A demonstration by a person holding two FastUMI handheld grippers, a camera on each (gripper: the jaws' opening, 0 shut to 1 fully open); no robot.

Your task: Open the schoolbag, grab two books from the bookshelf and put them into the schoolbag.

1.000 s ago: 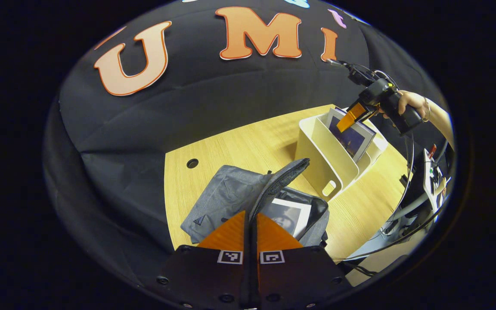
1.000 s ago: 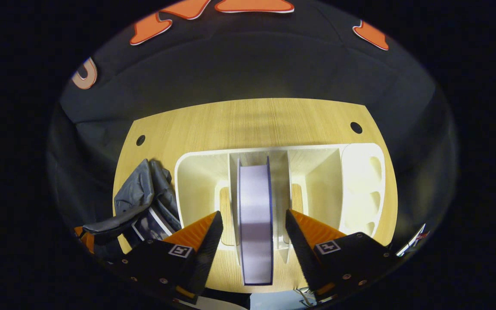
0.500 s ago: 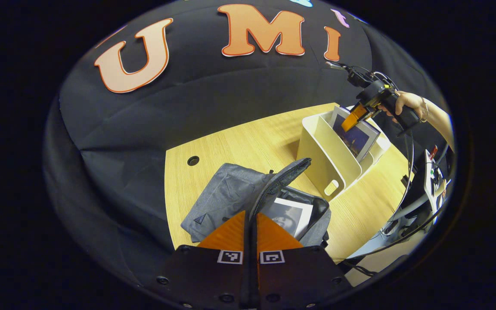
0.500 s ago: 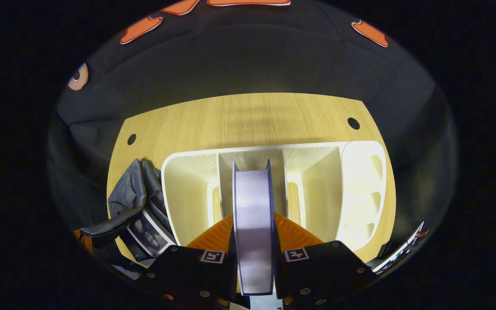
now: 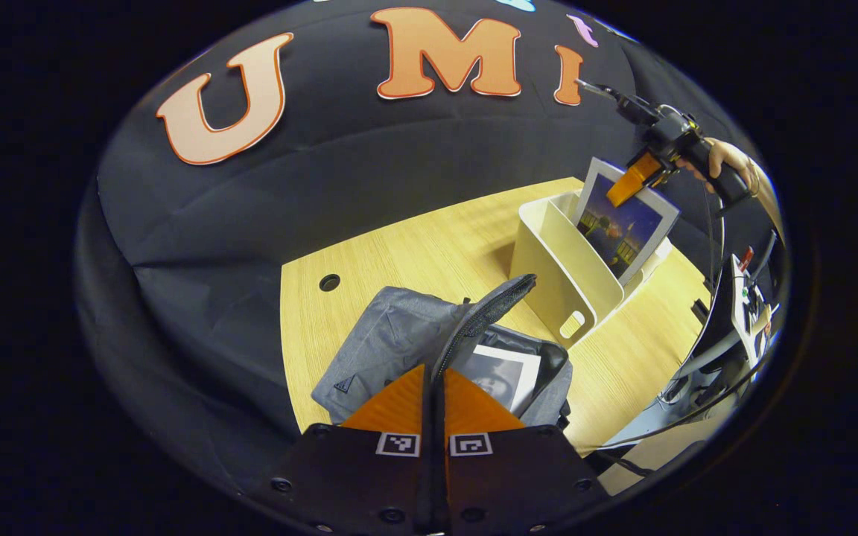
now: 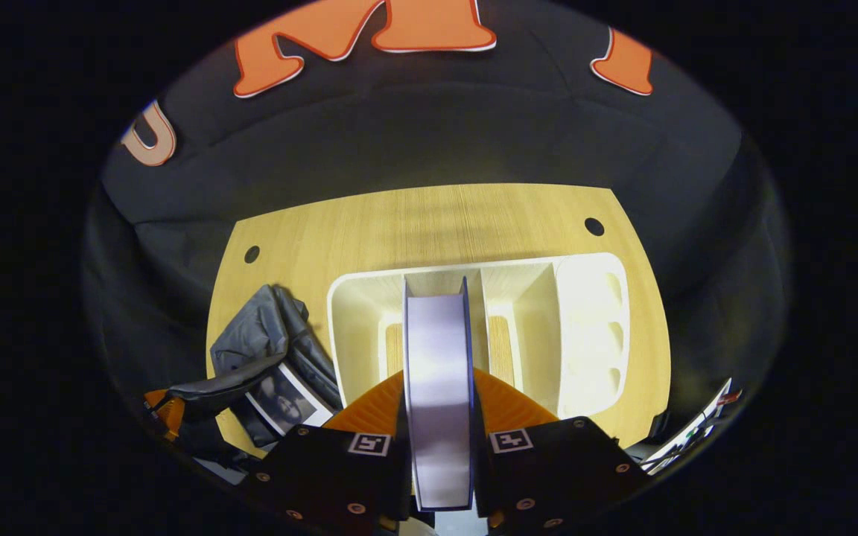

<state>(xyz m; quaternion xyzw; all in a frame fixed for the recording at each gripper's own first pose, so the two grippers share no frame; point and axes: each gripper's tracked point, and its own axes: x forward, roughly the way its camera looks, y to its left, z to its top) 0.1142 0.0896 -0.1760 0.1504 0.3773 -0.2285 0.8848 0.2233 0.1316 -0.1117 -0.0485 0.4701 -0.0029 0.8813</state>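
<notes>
Left hand-held gripper [image 5: 433, 387] clamped on the raised flap of the open grey fabric schoolbag [image 5: 399, 339], which lies on the light wooden surface [image 5: 414, 246] with a black-and-white-covered book [image 5: 500, 372] inside. Farther off, right hand-held gripper [image 6: 438, 387] pinches a blue-covered, white-bordered book [image 6: 438, 387] by its top edge, partly above the middle slot of the cream plastic bookshelf [image 6: 585, 327].

two books [image 5: 626, 227] [image 5: 500, 374], one schoolbag [image 5: 392, 342], one bookshelf [image 5: 559, 260], two grippers [image 5: 435, 387] [image 5: 634, 182]
</notes>
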